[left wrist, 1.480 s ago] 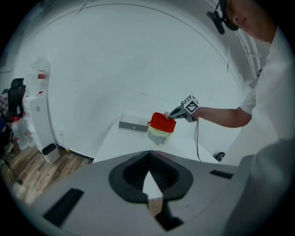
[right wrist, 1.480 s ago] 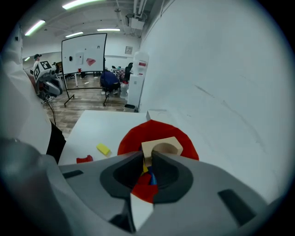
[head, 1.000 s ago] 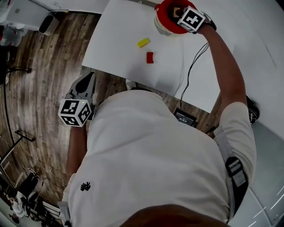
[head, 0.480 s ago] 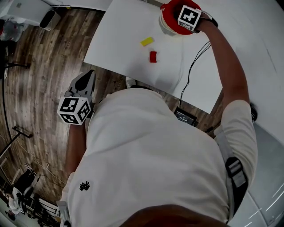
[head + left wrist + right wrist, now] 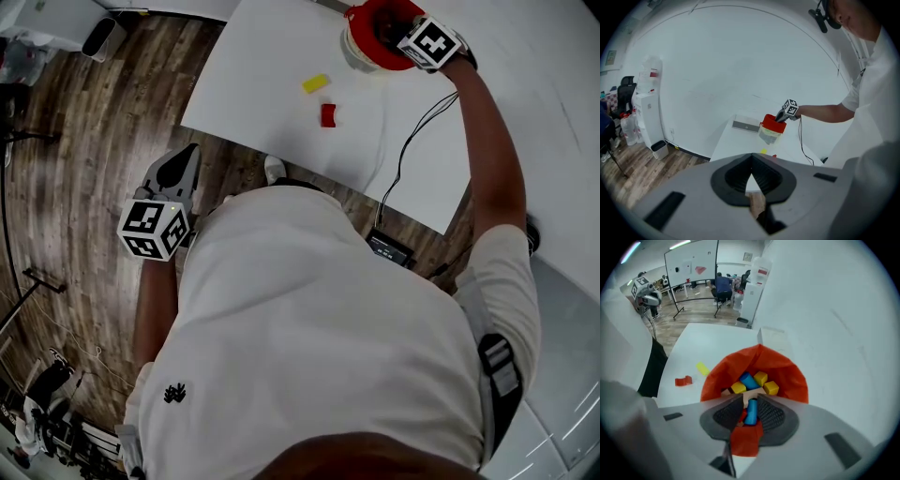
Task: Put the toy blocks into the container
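A red-lined container (image 5: 373,21) stands at the table's far edge, with several yellow and blue blocks inside (image 5: 754,380). My right gripper (image 5: 750,401) hangs just above its rim (image 5: 405,36). Its jaws are opening, and a blue cylinder block (image 5: 751,413) lies between them; the pads do not press on it. A yellow block (image 5: 316,83) and a red block (image 5: 328,115) lie on the white table (image 5: 262,66), left of the container; they also show in the right gripper view, yellow block (image 5: 702,368) and red block (image 5: 683,380). My left gripper (image 5: 186,164) is shut, off the table over the floor.
A grey flat box (image 5: 746,125) lies behind the container (image 5: 772,125). A black cable (image 5: 412,127) runs over the table's near edge to a black device (image 5: 389,248). Wood floor (image 5: 84,141) lies left of the table; a white bin (image 5: 660,149) stands by the wall.
The right gripper has shifted a little to the right above the container. The left gripper has stayed where it was.
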{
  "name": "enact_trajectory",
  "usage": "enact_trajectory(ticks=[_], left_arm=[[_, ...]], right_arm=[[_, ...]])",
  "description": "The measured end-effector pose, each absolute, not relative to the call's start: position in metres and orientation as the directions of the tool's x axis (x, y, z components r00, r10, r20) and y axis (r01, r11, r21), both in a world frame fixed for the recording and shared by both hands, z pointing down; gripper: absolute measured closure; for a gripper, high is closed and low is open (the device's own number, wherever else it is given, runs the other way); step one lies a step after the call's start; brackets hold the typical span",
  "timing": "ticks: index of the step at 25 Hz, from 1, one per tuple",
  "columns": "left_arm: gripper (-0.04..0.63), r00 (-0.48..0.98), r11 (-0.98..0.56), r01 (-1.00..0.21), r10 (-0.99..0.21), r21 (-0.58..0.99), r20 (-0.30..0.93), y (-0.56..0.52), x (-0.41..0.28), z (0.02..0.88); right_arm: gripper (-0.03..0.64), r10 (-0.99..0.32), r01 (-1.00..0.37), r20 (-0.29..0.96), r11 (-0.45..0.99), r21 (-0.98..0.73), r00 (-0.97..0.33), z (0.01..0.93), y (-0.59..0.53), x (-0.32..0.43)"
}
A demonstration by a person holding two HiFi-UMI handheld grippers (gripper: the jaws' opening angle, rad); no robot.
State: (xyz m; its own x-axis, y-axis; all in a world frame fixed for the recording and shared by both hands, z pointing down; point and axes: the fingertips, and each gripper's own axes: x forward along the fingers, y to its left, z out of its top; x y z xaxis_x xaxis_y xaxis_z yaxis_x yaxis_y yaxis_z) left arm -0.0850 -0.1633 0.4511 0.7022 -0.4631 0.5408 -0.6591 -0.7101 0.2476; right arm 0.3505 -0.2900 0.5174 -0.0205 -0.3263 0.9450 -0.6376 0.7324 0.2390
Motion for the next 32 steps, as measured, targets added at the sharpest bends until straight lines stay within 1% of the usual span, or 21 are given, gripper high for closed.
enact_trajectory(ticks=[5, 10, 25, 32], left_arm=[[0.589, 0.727, -0.739, -0.625, -0.435, 0.251, 0.531, -0.158, -0.090, 0.452], [0.589, 0.750, -0.769, -0.589, -0.408, 0.246, 0.520, -0.151, -0.104, 0.444], [0.588, 0.811, -0.845, -0.479, -0.323, 0.238, 0.488, -0.103, -0.148, 0.438], [0.589, 0.831, -0.856, -0.442, -0.278, 0.269, 0.481, -0.066, -0.172, 0.445]], right_arm=[[0.552, -0.503, -0.713, 0.862, 0.628, 0.312, -0.065, 0.479, -0.277, 0.335], [0.568, -0.609, -0.786, 0.789, 0.528, 0.323, -0.085, 0.451, -0.245, 0.307], [0.578, -0.772, -0.897, 0.609, 0.384, 0.221, -0.180, 0.423, -0.096, 0.153], [0.580, -0.805, -0.943, 0.544, 0.326, 0.073, -0.236, 0.444, -0.022, 0.078]])
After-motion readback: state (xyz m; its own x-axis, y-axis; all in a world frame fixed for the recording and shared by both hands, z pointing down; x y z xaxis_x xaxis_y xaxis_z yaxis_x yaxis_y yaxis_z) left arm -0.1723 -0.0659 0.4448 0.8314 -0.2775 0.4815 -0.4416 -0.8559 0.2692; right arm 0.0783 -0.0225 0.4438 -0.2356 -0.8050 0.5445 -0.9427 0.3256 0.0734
